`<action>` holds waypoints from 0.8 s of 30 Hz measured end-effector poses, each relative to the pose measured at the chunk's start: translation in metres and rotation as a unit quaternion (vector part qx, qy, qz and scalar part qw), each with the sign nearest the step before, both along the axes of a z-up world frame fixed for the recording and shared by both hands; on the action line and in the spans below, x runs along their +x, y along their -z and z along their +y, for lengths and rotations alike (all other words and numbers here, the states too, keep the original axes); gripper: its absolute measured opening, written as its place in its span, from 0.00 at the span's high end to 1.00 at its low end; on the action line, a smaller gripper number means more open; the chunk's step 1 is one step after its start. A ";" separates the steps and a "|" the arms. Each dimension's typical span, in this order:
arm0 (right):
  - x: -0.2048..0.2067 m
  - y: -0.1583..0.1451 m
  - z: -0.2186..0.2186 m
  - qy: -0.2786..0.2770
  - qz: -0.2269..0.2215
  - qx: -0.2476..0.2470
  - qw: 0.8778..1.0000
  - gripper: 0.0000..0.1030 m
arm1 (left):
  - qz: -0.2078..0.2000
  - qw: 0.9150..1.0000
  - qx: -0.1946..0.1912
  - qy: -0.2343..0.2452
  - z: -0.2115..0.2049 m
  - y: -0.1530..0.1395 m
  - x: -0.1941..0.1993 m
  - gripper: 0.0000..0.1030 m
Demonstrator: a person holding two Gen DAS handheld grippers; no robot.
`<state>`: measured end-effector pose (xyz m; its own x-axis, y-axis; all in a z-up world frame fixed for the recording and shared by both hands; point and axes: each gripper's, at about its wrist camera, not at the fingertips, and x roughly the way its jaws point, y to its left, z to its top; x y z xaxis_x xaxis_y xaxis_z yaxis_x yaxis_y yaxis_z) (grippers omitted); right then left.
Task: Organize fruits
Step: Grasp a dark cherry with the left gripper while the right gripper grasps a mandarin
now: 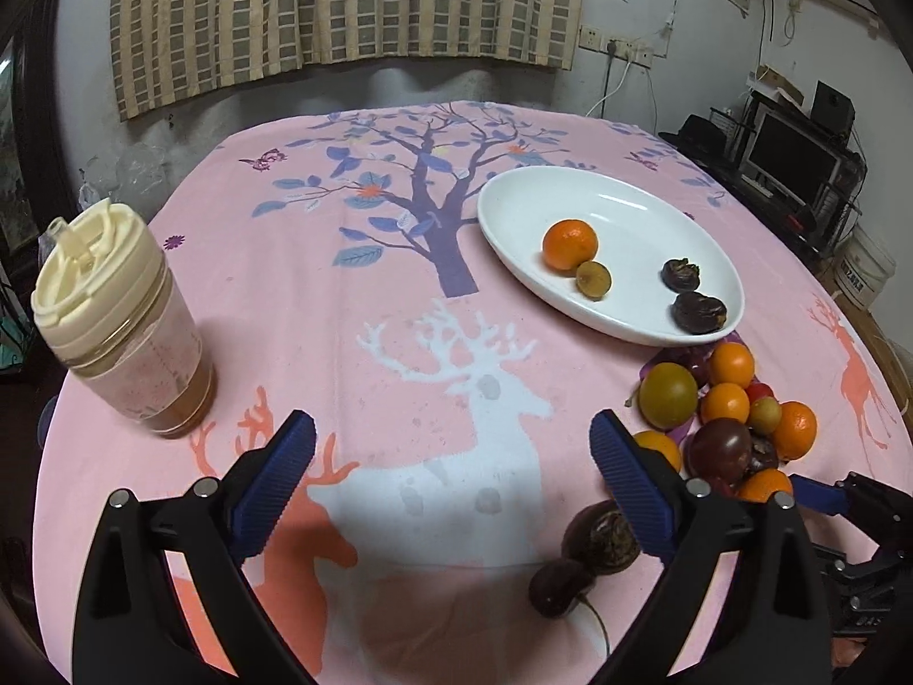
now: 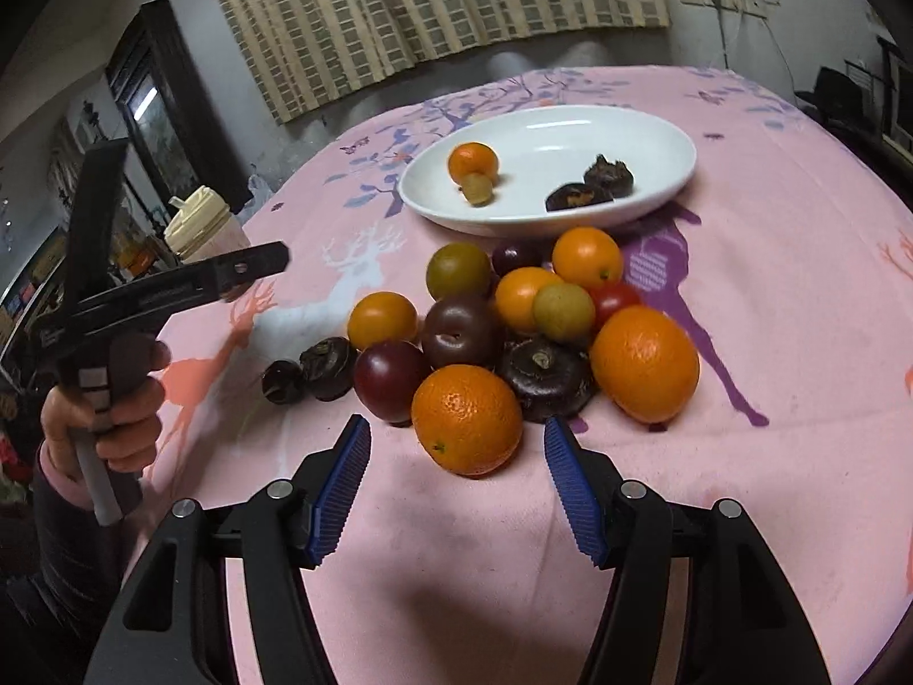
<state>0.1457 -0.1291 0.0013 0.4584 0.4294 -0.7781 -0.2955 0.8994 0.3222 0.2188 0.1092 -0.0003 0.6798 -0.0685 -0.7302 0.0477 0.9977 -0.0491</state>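
Sorting half done: white dish far side holds four fruits; pile remains nearer. Right gripper spread, straddling near orange. Left gripper spread, empty. Next: close gently on orange, lift to dish.

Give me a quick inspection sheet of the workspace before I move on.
Surface: table under a pink deer-print cloth.
Job's things: white oval plate holding a small orange, a yellow-green fruit and two dark fruits; mixed fruit pile on the cloth beside it; nearest orange ahead of the right tool.
Clutter: lidded cup at the left.
Grippers: left tool open, empty; right tool open, empty.
Cables: white cord hanging from a wall socket.
Surroundings: checked curtain, monitor.
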 end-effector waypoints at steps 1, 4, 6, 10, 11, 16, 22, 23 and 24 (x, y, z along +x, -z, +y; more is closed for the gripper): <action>0.000 0.002 0.000 0.005 0.006 0.000 1.000 0.38 | -0.003 1.000 0.002 0.002 -0.001 -0.001 -0.002 0.08; 0.001 0.005 0.002 0.014 0.015 -0.003 1.000 0.38 | -0.018 1.000 0.012 0.008 -0.004 -0.007 -0.011 0.08; 0.001 0.007 0.002 0.018 0.017 -0.005 1.000 0.38 | -0.023 1.000 0.013 0.012 -0.006 -0.009 -0.016 0.08; 0.004 0.008 0.005 0.021 0.019 -0.004 1.000 0.41 | -0.023 0.999 0.010 0.020 -0.008 -0.010 -0.020 0.08; 0.006 0.008 0.006 0.023 0.020 -0.002 1.000 0.44 | -0.022 0.999 0.010 0.021 -0.008 -0.010 -0.021 0.08; 0.010 0.012 0.004 0.034 0.032 0.007 0.999 0.55 | -0.025 0.999 0.011 0.023 -0.005 -0.008 -0.028 0.08; 0.012 0.014 -0.010 0.043 0.039 0.059 0.997 0.60 | -0.009 0.999 0.005 0.035 0.005 0.002 -0.034 0.08; 0.011 0.014 -0.013 0.045 0.039 0.068 0.996 0.60 | -0.005 0.999 0.001 0.047 0.005 0.005 -0.037 0.08; 0.011 0.014 -0.015 0.046 0.038 0.075 0.995 0.60 | 0.001 0.998 -0.005 0.064 0.005 0.008 -0.040 0.08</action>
<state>0.1566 -0.1437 -0.0129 0.4430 0.5016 -0.7430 -0.1833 0.8620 0.4726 0.1791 0.1143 -0.0082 0.6636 -0.1624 -0.7302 0.1747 0.9828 -0.0599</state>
